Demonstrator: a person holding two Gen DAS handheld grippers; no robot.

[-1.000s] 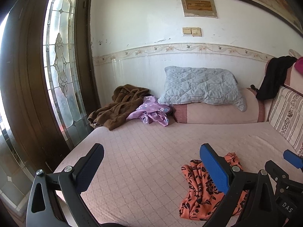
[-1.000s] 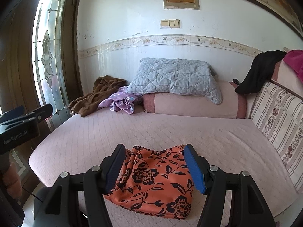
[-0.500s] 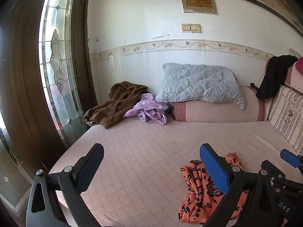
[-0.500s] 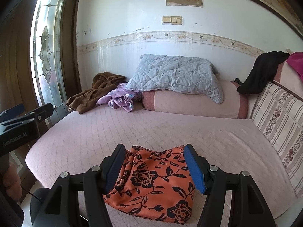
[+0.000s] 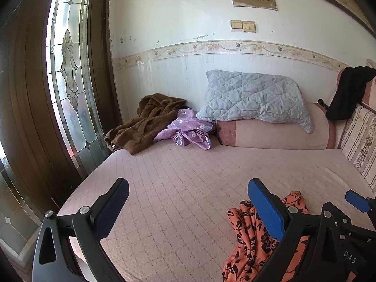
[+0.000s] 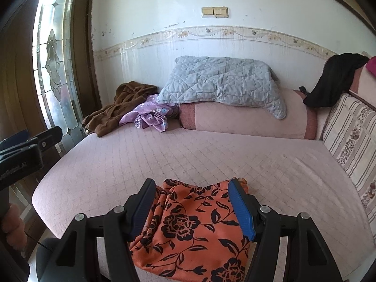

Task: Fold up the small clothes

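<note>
An orange garment with black flowers [image 6: 192, 225] lies crumpled at the near edge of the pink quilted bed [image 6: 211, 155]. My right gripper [image 6: 191, 208] hovers open just above it, fingers spread to either side of the cloth and not pressing it. In the left wrist view the same orange garment [image 5: 249, 237] sits low at the right, partly behind my blue right finger pad [image 5: 265, 206]. My left gripper [image 5: 188, 208] is open over bare bed to the left of the garment, nothing between its fingers. Its body [image 6: 21, 155] shows at the left of the right wrist view.
A brown robe [image 5: 145, 122] and a purple flowered garment [image 5: 188, 129] are heaped at the bed's far left. A grey quilted pillow [image 5: 253, 98] rests on a pink bolster [image 5: 277, 134]. A striped cushion [image 6: 350, 136] and black cloth [image 6: 333, 80] stand right. A glass door [image 5: 68, 75] is left.
Both grippers have moved forward and slightly lower over the bed; the orange garment sits closer under the right gripper. Jaw openings are unchanged.
</note>
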